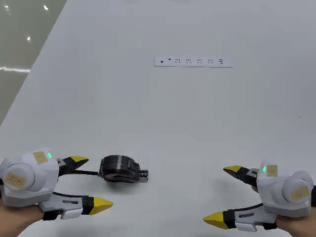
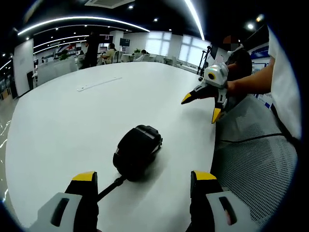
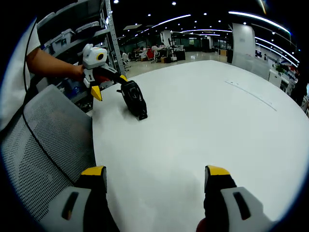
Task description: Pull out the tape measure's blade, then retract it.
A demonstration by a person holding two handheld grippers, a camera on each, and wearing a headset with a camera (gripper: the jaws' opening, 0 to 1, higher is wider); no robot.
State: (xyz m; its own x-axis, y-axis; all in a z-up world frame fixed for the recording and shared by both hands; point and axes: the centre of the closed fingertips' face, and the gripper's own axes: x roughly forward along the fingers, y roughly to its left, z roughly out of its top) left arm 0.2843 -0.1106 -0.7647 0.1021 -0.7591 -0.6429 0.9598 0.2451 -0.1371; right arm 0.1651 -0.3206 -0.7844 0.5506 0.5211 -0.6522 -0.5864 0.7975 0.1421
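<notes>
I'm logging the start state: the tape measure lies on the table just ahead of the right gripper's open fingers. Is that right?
No. The tape measure lies on the table just ahead of the left gripper's open fingers, not the right's; the left gripper view shows it.

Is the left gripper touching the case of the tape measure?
Apart. In the left gripper view, bare table lies between the left gripper's open jaw tips and the tape measure's case; its black strap runs toward one jaw.

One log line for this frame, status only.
left tool open, just short of tape measure | right tool open, apart | tape measure on table
</notes>
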